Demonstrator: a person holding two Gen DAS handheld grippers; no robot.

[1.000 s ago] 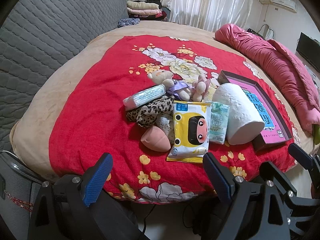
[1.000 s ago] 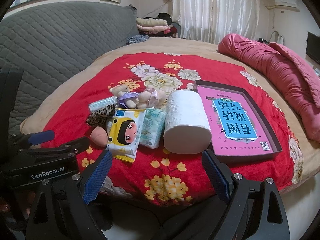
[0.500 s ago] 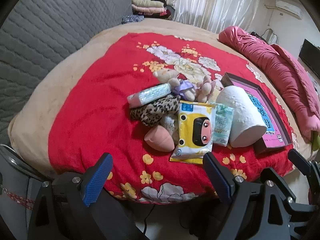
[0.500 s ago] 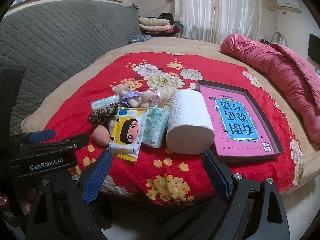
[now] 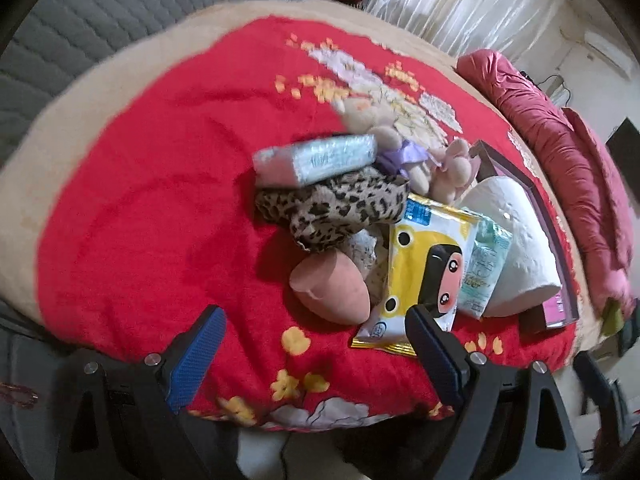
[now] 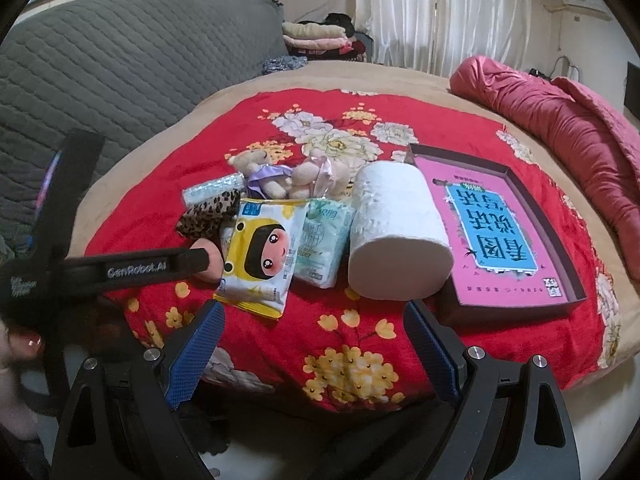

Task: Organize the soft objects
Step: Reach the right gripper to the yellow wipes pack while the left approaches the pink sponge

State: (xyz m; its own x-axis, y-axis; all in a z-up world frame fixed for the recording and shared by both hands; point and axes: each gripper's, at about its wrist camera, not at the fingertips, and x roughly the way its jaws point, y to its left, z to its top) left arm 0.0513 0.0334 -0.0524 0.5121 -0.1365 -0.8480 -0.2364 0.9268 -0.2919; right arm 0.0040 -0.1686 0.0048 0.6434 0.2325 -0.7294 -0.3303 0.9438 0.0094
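Observation:
A pile of soft things lies on the red flowered blanket (image 5: 160, 200): a pink sponge (image 5: 330, 288), leopard-print cloth (image 5: 336, 210), a clear tissue pack (image 5: 316, 158), a yellow wipes pack (image 5: 426, 264), a green tissue pack (image 5: 482, 266), a white paper roll (image 5: 510, 248) and small plush bears (image 5: 404, 152). My left gripper (image 5: 316, 354) is open and empty, just in front of the sponge. My right gripper (image 6: 314, 350) is open and empty, in front of the wipes pack (image 6: 260, 256) and the roll (image 6: 396, 240).
A dark tray (image 6: 560, 236) holding a pink book (image 6: 492, 240) lies right of the roll. A rolled red quilt (image 6: 560, 120) lies at the far right. A grey quilted headboard (image 6: 100, 80) stands left. The left gripper's body (image 6: 132, 270) crosses the right wrist view.
My left gripper has moved forward and down toward the pile, so the sponge and leopard cloth look larger. My right gripper has edged slightly closer. Nothing on the bed has moved.

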